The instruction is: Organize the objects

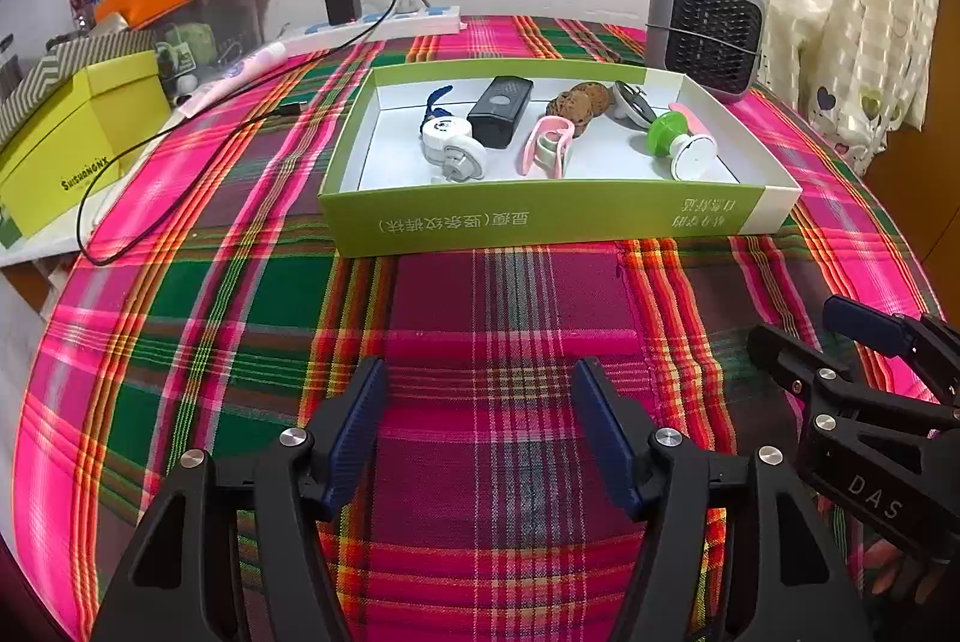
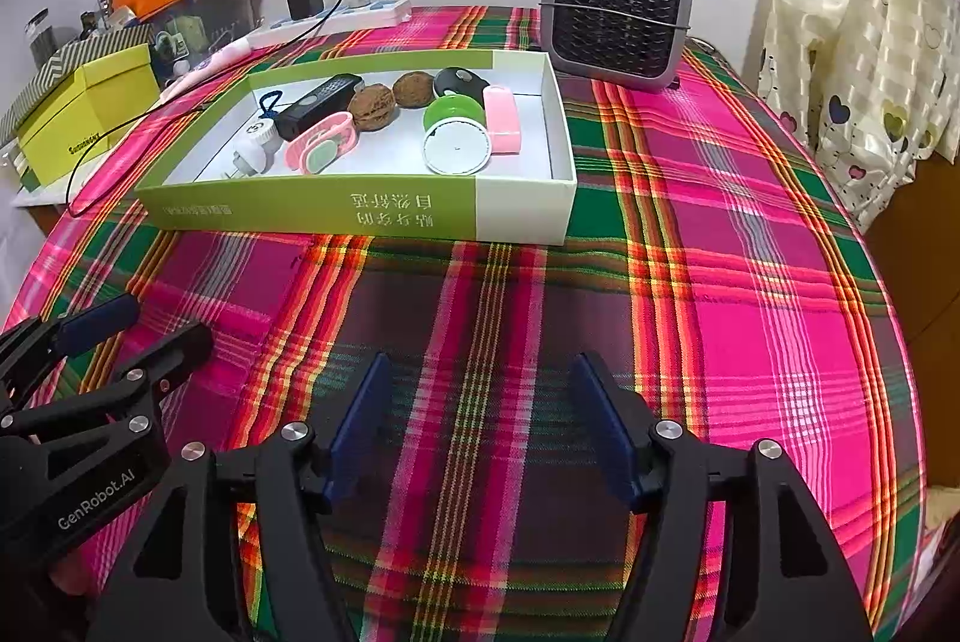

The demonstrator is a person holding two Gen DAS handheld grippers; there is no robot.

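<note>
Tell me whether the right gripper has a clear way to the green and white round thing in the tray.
Probably yes: the right gripper is open and the green and white round thing lies uncovered near the tray front wall, though a pink item touches its right side.

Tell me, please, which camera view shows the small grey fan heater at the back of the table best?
The right wrist view shows the fan heater best: it stands large and whole there, with its front grille facing the camera. In the left wrist view it sits smaller toward the right edge, turned partly sideways behind the green box.

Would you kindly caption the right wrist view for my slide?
Open right gripper hovers over the plaid tablecloth, facing a green box filled with small objects.
</note>
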